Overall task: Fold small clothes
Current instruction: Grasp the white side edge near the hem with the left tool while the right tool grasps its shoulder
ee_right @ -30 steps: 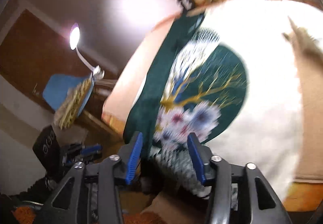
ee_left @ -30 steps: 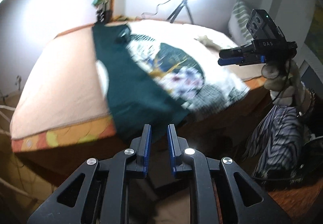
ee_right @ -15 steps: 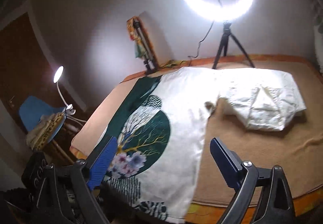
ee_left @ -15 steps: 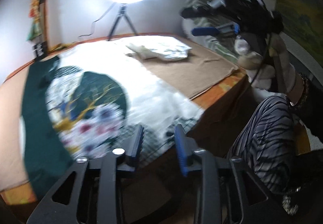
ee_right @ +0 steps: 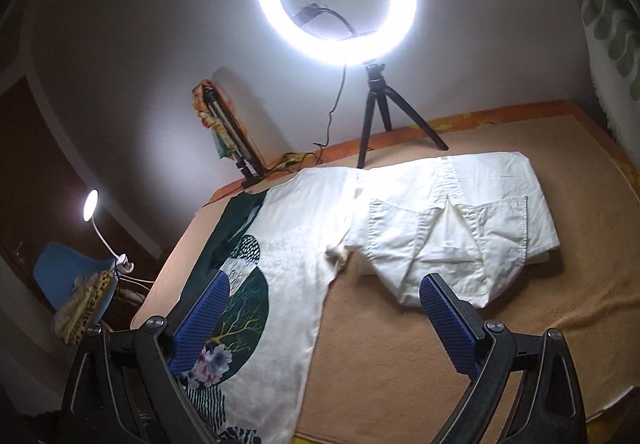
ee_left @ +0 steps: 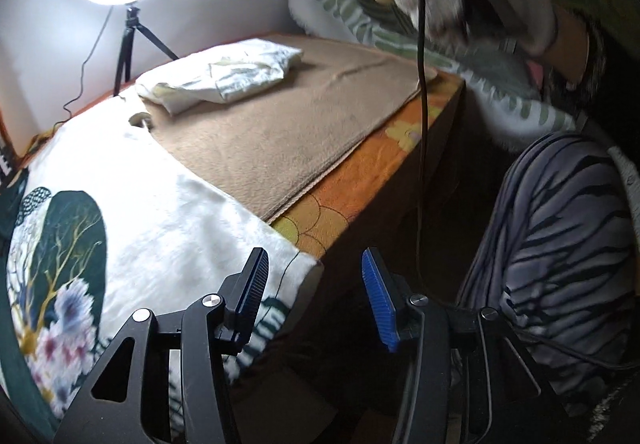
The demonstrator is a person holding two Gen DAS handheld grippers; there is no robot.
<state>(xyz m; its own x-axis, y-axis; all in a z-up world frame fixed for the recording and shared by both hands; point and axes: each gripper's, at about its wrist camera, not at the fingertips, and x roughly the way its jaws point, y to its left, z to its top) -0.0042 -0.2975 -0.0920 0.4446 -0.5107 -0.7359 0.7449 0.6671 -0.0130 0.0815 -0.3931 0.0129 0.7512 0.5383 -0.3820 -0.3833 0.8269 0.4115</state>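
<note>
From your left wrist, your left gripper (ee_left: 314, 300) hangs released at the bed's near edge, beside the printed shirt's (ee_left: 160, 220) hem; tan blanket (ee_left: 280, 124) beyond. From your right wrist, your right gripper (ee_right: 324, 316) gapes empty above the shirt (ee_right: 292, 264) and crumpled cream shorts (ee_right: 448, 232), ring light (ee_right: 336, 0) at the far edge.
</note>
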